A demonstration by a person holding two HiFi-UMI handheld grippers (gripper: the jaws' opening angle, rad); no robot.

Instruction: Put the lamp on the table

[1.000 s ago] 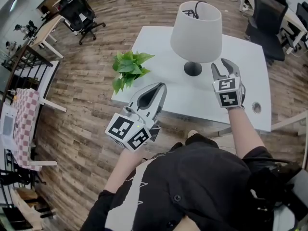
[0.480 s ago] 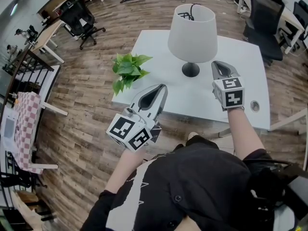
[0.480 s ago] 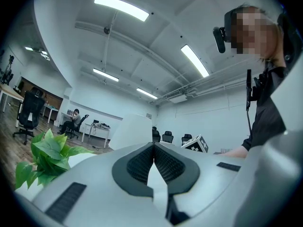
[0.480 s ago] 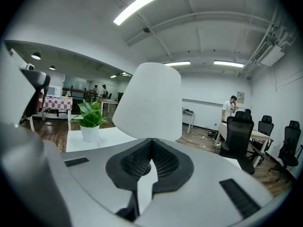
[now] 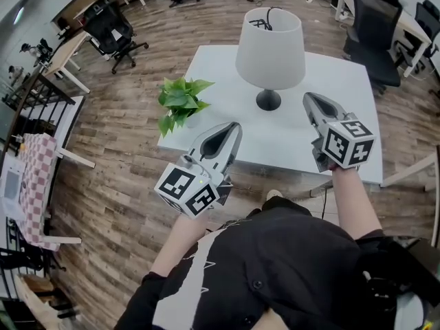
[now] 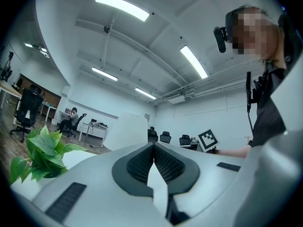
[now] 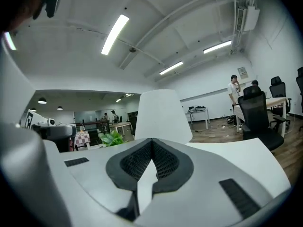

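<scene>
A lamp (image 5: 270, 45) with a white shade and a round black base stands upright on the white table (image 5: 350, 81), near its middle. In the right gripper view the lamp's shade (image 7: 162, 115) rises just beyond the jaws. My right gripper (image 5: 311, 100) hovers over the table to the right of the lamp's base, shut and holding nothing. My left gripper (image 5: 232, 127) hangs at the table's near left edge, shut and empty. Its own view shows the white lamp shade (image 6: 125, 131) beyond its tips.
A potted green plant (image 5: 180, 102) stands at the table's left corner, also seen as the plant (image 6: 40, 150) in the left gripper view. Black office chairs (image 5: 375, 26) stand to the right of the table, another chair (image 5: 113, 23) far left. Wooden floor surrounds the table.
My right gripper's jaws have closed and the hand has drawn back from the lamp's base towards me and to the right. The left gripper has barely moved.
</scene>
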